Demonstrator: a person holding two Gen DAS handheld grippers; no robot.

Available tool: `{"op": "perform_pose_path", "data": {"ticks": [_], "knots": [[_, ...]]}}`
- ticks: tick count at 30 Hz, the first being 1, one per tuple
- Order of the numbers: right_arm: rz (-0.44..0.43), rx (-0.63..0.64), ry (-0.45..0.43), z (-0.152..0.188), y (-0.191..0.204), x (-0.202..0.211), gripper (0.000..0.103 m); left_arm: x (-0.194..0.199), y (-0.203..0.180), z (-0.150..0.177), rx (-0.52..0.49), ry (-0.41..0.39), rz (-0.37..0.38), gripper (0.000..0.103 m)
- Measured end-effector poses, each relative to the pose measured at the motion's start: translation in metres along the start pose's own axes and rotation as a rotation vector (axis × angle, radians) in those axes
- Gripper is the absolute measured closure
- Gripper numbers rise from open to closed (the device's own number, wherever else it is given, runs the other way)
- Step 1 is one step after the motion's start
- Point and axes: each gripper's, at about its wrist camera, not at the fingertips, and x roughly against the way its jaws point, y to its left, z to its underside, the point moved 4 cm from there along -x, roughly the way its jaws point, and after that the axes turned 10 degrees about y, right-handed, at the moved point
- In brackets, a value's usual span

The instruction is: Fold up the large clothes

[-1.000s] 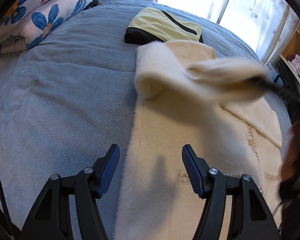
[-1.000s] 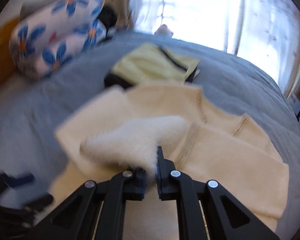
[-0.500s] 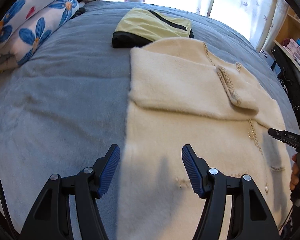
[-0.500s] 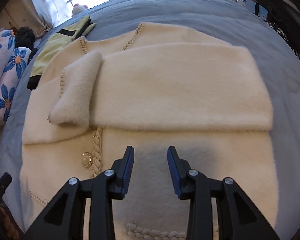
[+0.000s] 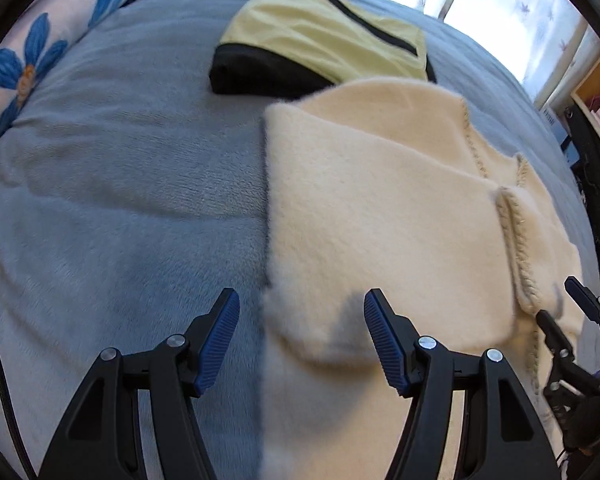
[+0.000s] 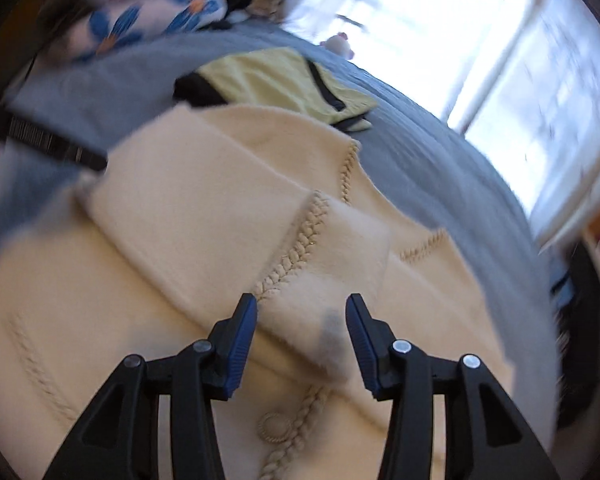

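A fluffy cream cardigan (image 5: 380, 208) with braided trim lies flat on the grey bed, both sleeves folded across its front. My left gripper (image 5: 302, 340) is open and empty, straddling the cardigan's left edge. My right gripper (image 6: 302, 344) is open and empty, just above the folded sleeve cuff (image 6: 332, 264) and its braided trim; a round button (image 6: 276, 426) lies below it. The right gripper also shows at the right edge of the left wrist view (image 5: 568, 312).
A folded yellow and black garment (image 5: 320, 40) lies beyond the cardigan's collar. Floral bedding (image 5: 48, 40) is rolled at the far left. The grey blanket (image 5: 120, 180) stretches left. A window and shelves stand to the right.
The right gripper let go of the sleeve, which now lies folded across the cardigan's front. Both grippers have moved forward over the cardigan toward the collar; the right one has swung round.
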Motion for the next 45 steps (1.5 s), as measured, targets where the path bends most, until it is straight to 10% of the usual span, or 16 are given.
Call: {"op": "perform_pose_path", "data": {"ticks": [6, 9, 15, 19, 26, 41, 45], "knots": [[0.111, 0.157, 0.039, -0.001, 0.014, -0.021, 0.056, -0.019, 0.0, -0.007, 0.015, 0.038, 0.004, 0.04], [0.084, 0.112, 0.05, -0.003, 0.0, -0.024, 0.093, -0.022, -0.001, -0.009, 0.027, 0.044, 0.011, 0.04], [-0.03, -0.391, 0.055, 0.015, -0.103, -0.028, 0.094, -0.024, -0.006, -0.01, 0.018, 0.036, -0.009, 0.04], [-0.318, -0.753, 0.152, 0.084, -0.155, -0.047, 0.077, -0.023, -0.007, -0.008, 0.002, 0.033, -0.014, 0.04], [-0.534, -0.958, 0.172, 0.143, -0.185, -0.056, 0.063, -0.025, -0.01, -0.018, -0.037, 0.03, -0.041, 0.034], [-0.715, -0.986, 0.147, 0.056, -0.205, -0.139, 0.062, -0.044, -0.015, -0.078, -0.043, -0.002, -0.048, 0.033], [-0.587, -0.848, 0.142, 0.044, -0.194, -0.136, 0.071, -0.046, -0.019, -0.087, -0.034, -0.03, -0.054, 0.064]]}}
